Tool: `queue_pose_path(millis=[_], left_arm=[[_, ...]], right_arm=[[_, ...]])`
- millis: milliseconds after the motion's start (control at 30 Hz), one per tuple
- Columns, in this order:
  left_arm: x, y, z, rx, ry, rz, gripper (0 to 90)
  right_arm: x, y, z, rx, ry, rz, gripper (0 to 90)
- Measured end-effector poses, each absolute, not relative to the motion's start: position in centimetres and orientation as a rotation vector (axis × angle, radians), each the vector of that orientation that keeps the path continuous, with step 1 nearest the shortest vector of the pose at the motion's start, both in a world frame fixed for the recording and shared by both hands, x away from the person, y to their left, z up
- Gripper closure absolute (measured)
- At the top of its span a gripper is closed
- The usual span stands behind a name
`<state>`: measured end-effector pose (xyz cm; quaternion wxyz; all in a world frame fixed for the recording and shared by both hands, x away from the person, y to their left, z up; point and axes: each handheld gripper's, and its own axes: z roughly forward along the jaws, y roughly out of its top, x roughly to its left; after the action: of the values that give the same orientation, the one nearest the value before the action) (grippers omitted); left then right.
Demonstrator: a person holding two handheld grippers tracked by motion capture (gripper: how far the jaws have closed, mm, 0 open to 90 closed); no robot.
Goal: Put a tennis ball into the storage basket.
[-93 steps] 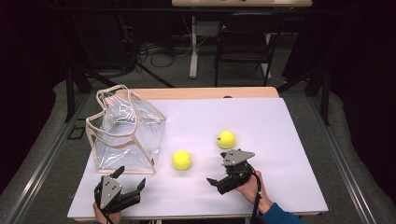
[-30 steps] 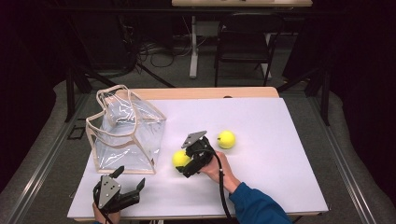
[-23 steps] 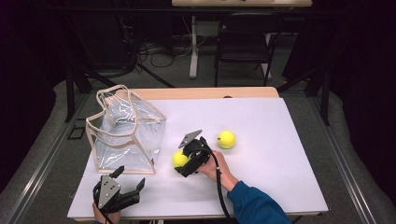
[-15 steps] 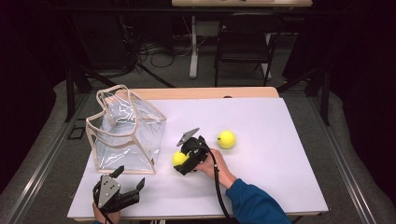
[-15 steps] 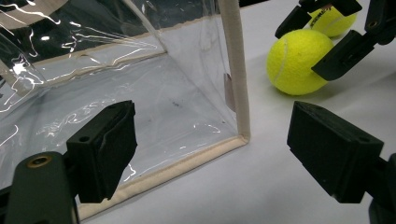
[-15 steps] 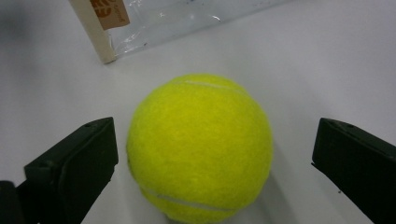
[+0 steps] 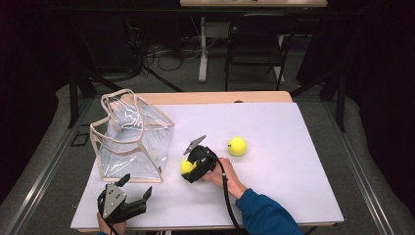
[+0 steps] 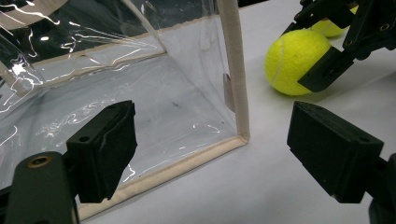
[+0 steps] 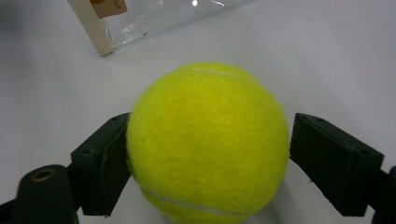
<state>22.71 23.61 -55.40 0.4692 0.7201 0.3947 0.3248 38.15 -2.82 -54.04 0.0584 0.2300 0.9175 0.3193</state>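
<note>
right gripper (image 7: 192, 169) down at the near tennis ball (image 9: 205, 144) on the table (image 7: 293, 196) just beside the clear bag (image 7: 132, 142), jaws just closing, clamped on it, ready to lift. left gripper (image 8: 212, 154) spread apart, empty, waiting near the bag corner. second ball (image 7: 237, 146) well apart.

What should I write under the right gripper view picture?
Hand-held gripper closing its jaws around a yellow tennis ball beside the clear bag.
</note>
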Motion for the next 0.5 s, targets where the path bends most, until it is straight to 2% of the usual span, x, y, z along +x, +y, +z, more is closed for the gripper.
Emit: queue_pose_path(millis=[167, 500], left_arm=[[22.72, 23.64, -55.41, 1.763, 0.968, 0.797, 16.0], [22.76, 23.56, -55.41, 1.769, 0.965, 0.797, 16.0]], right_arm=[[37.99, -2.74, -53.91, 0.683, 2.788, 0.987, 25.2], [37.75, -2.80, -53.67, 0.659, 2.774, 0.991, 25.7]])
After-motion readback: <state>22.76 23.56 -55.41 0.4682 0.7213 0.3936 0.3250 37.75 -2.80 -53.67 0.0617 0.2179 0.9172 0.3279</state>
